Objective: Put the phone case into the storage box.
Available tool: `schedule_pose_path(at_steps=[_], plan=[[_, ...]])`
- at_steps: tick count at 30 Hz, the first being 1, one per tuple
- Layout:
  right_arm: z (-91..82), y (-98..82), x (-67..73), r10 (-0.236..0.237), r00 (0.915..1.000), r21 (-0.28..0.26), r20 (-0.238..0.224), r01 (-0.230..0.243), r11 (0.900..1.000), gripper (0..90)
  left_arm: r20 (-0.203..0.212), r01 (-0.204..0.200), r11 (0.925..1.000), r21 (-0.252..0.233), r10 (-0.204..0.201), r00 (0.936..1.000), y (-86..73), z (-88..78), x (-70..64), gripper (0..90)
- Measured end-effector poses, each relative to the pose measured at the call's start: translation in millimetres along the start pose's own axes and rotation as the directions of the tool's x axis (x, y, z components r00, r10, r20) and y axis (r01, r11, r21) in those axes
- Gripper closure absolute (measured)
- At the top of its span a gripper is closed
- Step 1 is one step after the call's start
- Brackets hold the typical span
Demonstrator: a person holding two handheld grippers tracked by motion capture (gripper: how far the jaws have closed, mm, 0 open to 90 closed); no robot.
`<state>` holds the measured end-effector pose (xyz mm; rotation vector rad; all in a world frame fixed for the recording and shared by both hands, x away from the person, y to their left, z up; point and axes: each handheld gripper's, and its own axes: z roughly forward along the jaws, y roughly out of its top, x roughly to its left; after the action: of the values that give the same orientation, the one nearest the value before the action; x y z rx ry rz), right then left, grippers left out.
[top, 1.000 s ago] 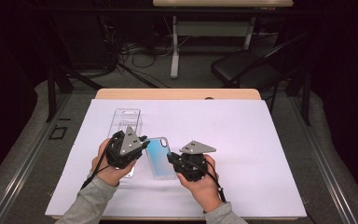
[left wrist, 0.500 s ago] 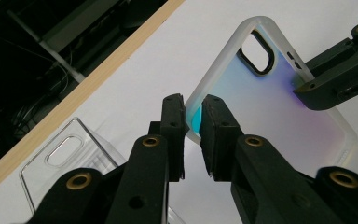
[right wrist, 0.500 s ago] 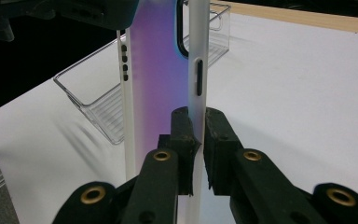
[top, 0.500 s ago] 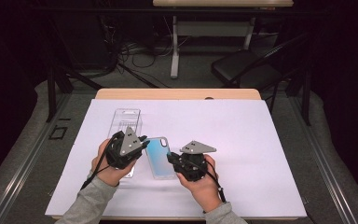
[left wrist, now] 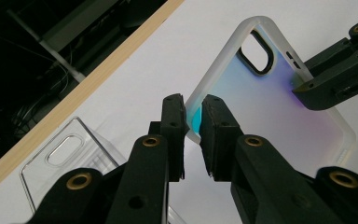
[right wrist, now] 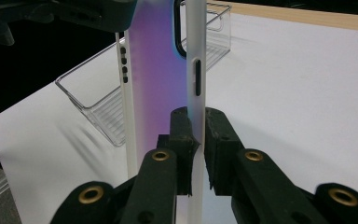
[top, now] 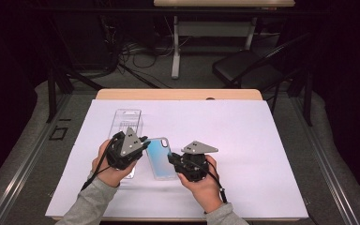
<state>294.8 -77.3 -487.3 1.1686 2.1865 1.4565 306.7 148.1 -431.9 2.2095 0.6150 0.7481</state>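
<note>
A translucent phone case (top: 161, 158) with a blue-to-violet sheen and a white rim is held just above the white sheet between both grippers. My left gripper (top: 144, 145) is shut on its left long edge; in the left gripper view the jaws (left wrist: 193, 111) pinch the white rim of the case (left wrist: 270, 98). My right gripper (top: 171, 159) is shut on the opposite long edge; in the right gripper view its jaws (right wrist: 196, 125) clamp the rim below the side button slot of the case (right wrist: 156, 65).
A clear plastic packaging tray (top: 127, 121) lies on the white sheet (top: 272, 140) beyond and partly under my left hand, also visible as the tray (left wrist: 70, 154) and the tray (right wrist: 100, 100). The wooden table edge (top: 178, 94) runs along the far side. A chair (top: 243, 68) stands beyond the table.
</note>
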Motion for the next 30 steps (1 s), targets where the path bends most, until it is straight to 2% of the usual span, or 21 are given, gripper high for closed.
schedule_pose_path(at_steps=[30], plan=[[1.1, -0.4, -3.9, 0.013, 0.9999, -0.01, -0.01, -0.013, 1.0, 74.6, 0.005, -0.017, 0.9998, 0.007, 0.017, 0.9998, 0.2, 0.6, -1.2, 80.2]])
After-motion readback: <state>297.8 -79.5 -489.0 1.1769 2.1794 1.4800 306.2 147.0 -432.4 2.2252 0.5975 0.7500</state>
